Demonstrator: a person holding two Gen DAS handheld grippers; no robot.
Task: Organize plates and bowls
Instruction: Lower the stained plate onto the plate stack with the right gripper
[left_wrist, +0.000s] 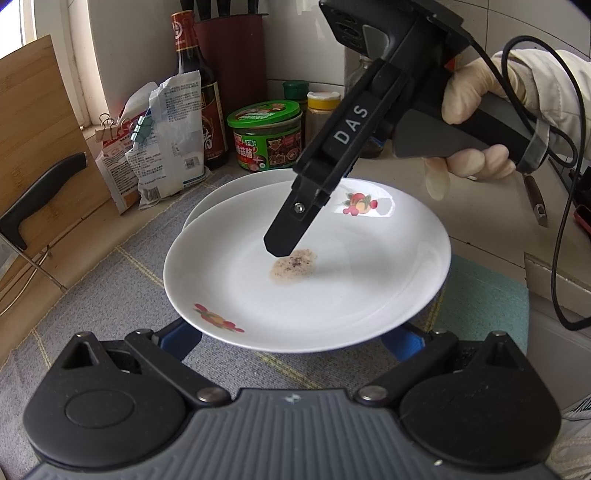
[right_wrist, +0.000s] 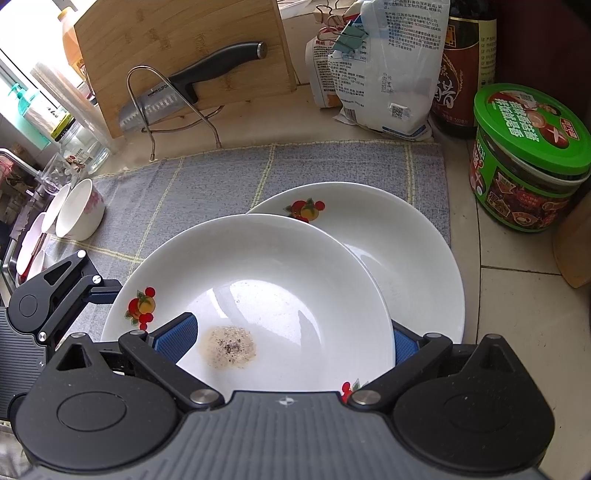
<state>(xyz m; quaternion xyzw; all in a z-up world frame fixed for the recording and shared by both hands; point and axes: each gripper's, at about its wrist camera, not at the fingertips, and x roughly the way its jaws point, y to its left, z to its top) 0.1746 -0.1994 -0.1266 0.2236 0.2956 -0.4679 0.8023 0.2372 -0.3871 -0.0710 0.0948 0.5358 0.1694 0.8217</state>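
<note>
Two white plates with fruit prints lie stacked and offset on a grey cloth. The upper plate (left_wrist: 332, 280) (right_wrist: 258, 280) carries a brownish speckled stain (left_wrist: 293, 266) (right_wrist: 227, 347). It partly covers the lower plate (left_wrist: 221, 192) (right_wrist: 406, 251). My left gripper (left_wrist: 288, 339) (right_wrist: 99, 293) is open, and its blue fingers (left_wrist: 173, 339) reach under the upper plate's near rim. My right gripper (right_wrist: 291, 343) (left_wrist: 286, 243) is open too: one blue pad hovers over the stain and the other sits outside the rim. Several white bowls (right_wrist: 79, 210) with pink flowers lie on their sides at the cloth's left edge.
A green-lidded jar (left_wrist: 264, 136) (right_wrist: 528, 162), a sauce bottle (left_wrist: 195, 88), clipped bags (left_wrist: 162, 140) and a dark knife block (left_wrist: 232, 55) crowd the back. A bamboo board (right_wrist: 184, 48) with a knife (right_wrist: 177, 92) stands on a wire rack. A sink with dishes (right_wrist: 26, 251) lies left.
</note>
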